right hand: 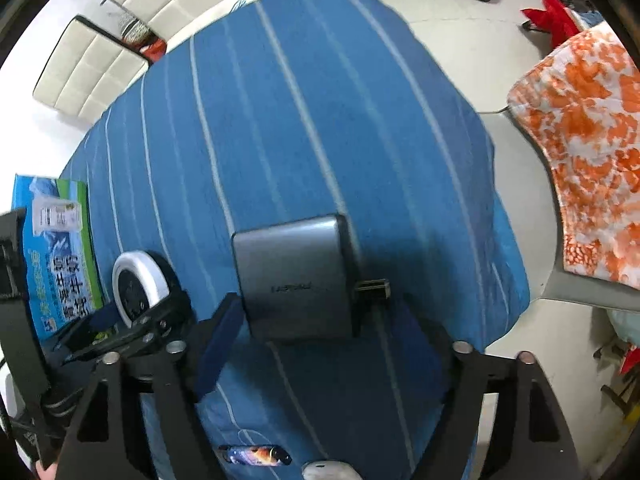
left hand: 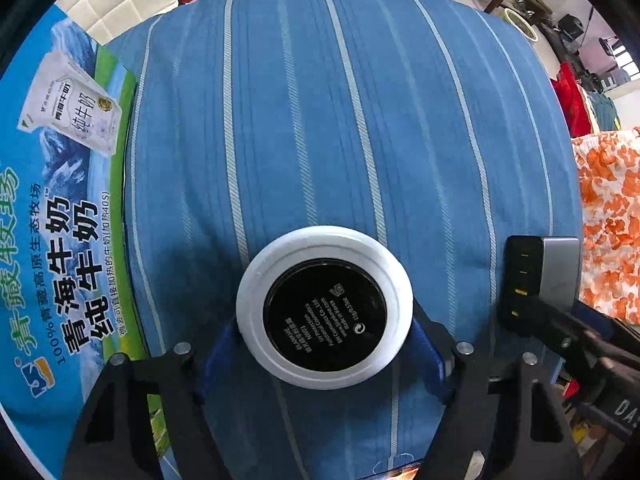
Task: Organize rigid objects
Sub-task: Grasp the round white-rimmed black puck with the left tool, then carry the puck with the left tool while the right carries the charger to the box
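A white round jar (left hand: 324, 248) with a black label on its upturned face sits on the blue striped cloth (left hand: 320, 120). My left gripper (left hand: 324, 324) points straight down over it, and its blue pads (left hand: 224, 344) press the jar's sides. The same jar (right hand: 136, 292) shows at the left of the right wrist view. A grey plug-in charger block (right hand: 296, 280) lies flat on the cloth, prongs to the right. My right gripper (right hand: 324, 312) is open around it, with its left pad close to the block and a gap on the prong side. The charger (left hand: 556, 272) also shows at the right of the left wrist view.
A blue and green milk carton box (left hand: 60, 220) lies along the cloth's left side. An orange and white floral cloth (right hand: 580, 160) hangs at the right, beyond the cloth's edge and bare floor. A small colourful tube (right hand: 256, 454) and a pale rounded object (right hand: 328, 472) lie at the near edge.
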### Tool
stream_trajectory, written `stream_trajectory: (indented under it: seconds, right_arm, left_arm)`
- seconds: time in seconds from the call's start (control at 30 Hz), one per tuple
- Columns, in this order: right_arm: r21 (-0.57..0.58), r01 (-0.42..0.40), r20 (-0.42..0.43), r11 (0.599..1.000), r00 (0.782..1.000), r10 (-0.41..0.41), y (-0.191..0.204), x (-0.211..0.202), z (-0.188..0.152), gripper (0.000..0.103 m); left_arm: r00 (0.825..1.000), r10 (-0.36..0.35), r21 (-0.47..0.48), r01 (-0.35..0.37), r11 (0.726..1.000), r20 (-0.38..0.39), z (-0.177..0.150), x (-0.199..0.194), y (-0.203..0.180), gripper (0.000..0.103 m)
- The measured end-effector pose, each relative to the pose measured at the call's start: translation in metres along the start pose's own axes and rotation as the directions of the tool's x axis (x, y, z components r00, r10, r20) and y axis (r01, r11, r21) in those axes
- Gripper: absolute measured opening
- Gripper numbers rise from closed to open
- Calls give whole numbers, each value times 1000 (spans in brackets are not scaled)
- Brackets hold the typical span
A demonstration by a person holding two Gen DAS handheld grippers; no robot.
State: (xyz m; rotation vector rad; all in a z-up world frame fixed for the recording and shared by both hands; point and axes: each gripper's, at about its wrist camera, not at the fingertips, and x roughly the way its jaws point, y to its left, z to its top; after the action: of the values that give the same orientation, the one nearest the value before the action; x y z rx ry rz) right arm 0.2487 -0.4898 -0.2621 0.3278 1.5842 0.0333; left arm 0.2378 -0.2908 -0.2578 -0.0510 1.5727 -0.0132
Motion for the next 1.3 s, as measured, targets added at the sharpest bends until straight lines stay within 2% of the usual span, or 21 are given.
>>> stream_trajectory:
  seconds: [0.13,0.2,0.27,0.33,0.57,0.77,0.87,0.97,1.13,1.3]
  right_arm:
    - [28,-4,-22,1000,1000,4,3,14,10,89]
    - [-1,41,-4,999,999,-41,24,10,7,86]
    - [-41,147,-2,988,989,-147,35,15,8,75]
    - [-58,185,12,981,983,-185,39,14,7,75]
    - [-40,158,35,987,987,-156,37,9,-3,74]
    - [-35,133,84,991,988,-130,39,-10,-19,74]
    - [-39,121,108,992,987,-116,41,-24,-25,74]
    - [-51,111,143,993,984,-102,46,-43,-31,74]
    - [-90,82,199,992,978,-63,68,-84,-48,74]
    - [-136,56,248,989,968,-20,103,-119,-73,74]
  left_arm:
    - [1000,1,7,-1,1000,12,-4,1,1,75]
    - [1000,9,14,-9,1000,13,-7,0,3,75]
    - [1000,13,18,-13,1000,16,-10,4,1,75]
    - [1000,11,24,-12,1000,22,-13,5,1,74]
    - [999,18,53,-20,998,42,-19,-5,-3,74]
    - [993,31,98,-42,994,114,-42,-31,-10,74]
    - [993,-9,96,-2,995,114,-53,-42,-9,74]
    - [990,-18,116,2,993,140,-65,-57,-12,74]
    - [979,-49,136,23,990,196,-81,-89,0,74]
    - [960,-73,132,39,990,269,-96,-128,33,74]
